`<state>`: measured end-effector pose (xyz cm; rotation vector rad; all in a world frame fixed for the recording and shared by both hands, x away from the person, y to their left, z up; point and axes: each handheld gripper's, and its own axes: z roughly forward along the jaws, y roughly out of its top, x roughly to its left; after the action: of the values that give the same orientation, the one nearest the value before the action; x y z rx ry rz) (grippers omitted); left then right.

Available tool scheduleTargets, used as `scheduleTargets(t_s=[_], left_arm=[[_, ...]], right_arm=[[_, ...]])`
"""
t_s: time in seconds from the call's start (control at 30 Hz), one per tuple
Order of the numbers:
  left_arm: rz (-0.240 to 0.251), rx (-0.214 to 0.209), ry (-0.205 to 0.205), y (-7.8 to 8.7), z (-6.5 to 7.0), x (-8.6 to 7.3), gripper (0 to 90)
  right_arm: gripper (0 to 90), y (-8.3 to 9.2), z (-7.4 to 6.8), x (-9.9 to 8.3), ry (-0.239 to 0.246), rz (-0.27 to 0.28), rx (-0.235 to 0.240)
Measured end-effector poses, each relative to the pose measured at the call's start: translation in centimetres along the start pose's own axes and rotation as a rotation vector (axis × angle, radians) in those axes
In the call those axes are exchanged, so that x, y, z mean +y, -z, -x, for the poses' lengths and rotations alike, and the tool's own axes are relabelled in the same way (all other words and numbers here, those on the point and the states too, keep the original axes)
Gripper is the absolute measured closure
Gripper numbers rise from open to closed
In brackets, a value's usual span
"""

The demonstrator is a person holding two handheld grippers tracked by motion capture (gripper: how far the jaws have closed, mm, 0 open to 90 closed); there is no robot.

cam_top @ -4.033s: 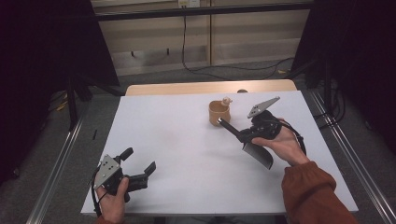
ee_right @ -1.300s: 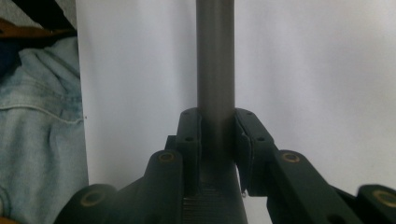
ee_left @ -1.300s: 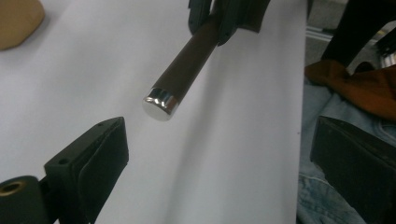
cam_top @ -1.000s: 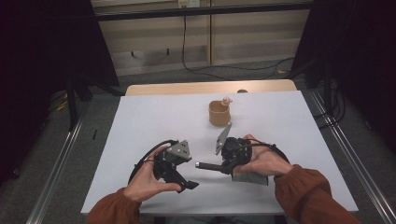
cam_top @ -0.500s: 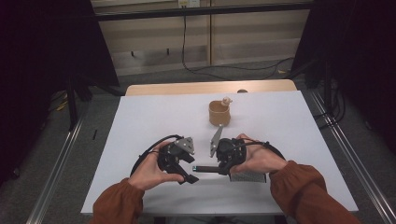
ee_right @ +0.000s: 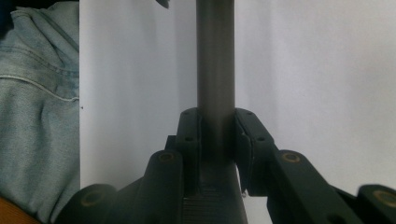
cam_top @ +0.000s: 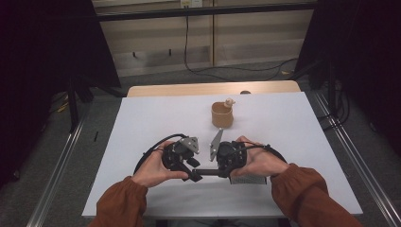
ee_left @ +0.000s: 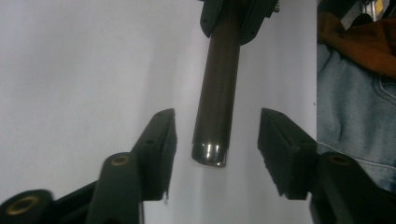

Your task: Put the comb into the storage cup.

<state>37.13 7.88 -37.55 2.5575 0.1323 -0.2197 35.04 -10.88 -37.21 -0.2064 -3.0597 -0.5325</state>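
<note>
One white table [cam_top: 142,123] lies under me, with one tan cup [cam_top: 222,115] standing far back. I hold two grippers. My right gripper [ee_right: 217,126] is clamped on the one dark handle [ee_right: 215,65] of a spatula (its blade lies by my right hand). My left gripper [ee_left: 217,140] has just been closing, its pads astride the handle's end, not touching.

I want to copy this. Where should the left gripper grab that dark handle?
Best on the free, shiny-tipped end of the dark handle, coming straight along it. The right gripper already clamps the far part, and the round, straight shaft lies between the left gripper jaws, which have just been closing but do not touch yet.
</note>
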Motion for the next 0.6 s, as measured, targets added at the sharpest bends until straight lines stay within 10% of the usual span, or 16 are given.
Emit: scheduleTargets(t_s=[0.6], left_arm=[[0.016, 0.012, -0.036, -0.61, -0.05, 0.18, 61.9]], right_arm=[[72.9, 0.14, 0.15, 0.06, -0.007, 0.036, -0.001]])
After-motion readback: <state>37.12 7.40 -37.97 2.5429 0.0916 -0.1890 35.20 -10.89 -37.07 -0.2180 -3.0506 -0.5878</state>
